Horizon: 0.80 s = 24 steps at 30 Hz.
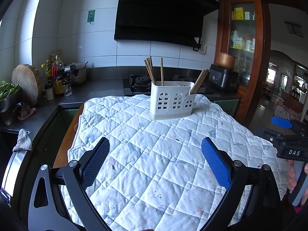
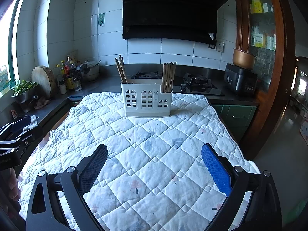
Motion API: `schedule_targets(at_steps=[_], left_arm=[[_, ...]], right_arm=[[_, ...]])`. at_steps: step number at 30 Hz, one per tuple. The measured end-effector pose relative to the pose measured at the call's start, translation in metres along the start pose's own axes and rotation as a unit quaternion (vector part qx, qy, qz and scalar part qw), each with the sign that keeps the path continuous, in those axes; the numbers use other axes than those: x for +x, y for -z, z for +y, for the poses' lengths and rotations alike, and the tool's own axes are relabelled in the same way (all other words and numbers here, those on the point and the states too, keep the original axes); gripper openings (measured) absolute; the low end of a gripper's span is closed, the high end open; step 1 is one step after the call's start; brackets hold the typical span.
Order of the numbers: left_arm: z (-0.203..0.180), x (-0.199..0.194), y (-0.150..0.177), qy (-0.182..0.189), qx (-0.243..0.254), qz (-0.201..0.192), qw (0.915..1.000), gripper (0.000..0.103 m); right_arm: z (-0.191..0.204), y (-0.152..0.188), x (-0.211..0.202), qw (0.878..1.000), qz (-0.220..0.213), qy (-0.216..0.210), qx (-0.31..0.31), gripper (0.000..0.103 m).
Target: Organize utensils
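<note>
Blue-padded fingers (image 1: 215,163) of the left gripper (image 1: 155,161) stand spread wide, nothing between them, hovering above the quilted white cloth (image 1: 154,163) that covers the table. Same on the other side: right gripper (image 2: 154,166) with its textured pads (image 2: 215,168) far apart, nothing held, over the same cloth. Bare quilt lies between and directly ahead of both pairs of fingers; small printed marks on the fabric only. Farther on, well apart from either gripper and near the cloth's far edge, stands the white utensil holder (image 2: 147,101), upright, with arched window-shaped cutouts in its front wall. From the right wrist view it sits roughly centred ahead of the fingers; from the left wrist view it sits slightly to the right of centre. Wooden chopsticks (image 2: 168,77) stand bundled in the holder's lower right-hand compartment, and a second group of chopsticks (image 2: 120,69) leans in the taller left part, tips fanned outward; the left view shows one stick standing apart from that group. Right gripper's black body also shows at the right edge of the left wrist view, a hand (image 1: 294,177) partly visible on it. Behind the table: dark countertop (image 2: 107,84), gas hob (image 2: 196,82), black range hood (image 2: 169,13).
</note>
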<state>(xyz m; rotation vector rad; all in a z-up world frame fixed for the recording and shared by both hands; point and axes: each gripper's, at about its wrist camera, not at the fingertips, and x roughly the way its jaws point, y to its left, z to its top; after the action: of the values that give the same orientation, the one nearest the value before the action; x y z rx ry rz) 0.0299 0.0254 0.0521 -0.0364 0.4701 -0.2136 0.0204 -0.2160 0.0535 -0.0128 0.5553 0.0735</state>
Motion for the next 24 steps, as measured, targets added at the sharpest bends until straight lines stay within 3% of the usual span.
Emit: schedule_targets(at_steps=[24], left_arm=[[0.0001, -0.0011, -0.0004, 0.002, 0.001, 0.001, 1.0, 0.096]], right_arm=[[-0.0007, -0.0014, -0.002, 1.0, -0.002, -0.004, 0.002, 0.095]])
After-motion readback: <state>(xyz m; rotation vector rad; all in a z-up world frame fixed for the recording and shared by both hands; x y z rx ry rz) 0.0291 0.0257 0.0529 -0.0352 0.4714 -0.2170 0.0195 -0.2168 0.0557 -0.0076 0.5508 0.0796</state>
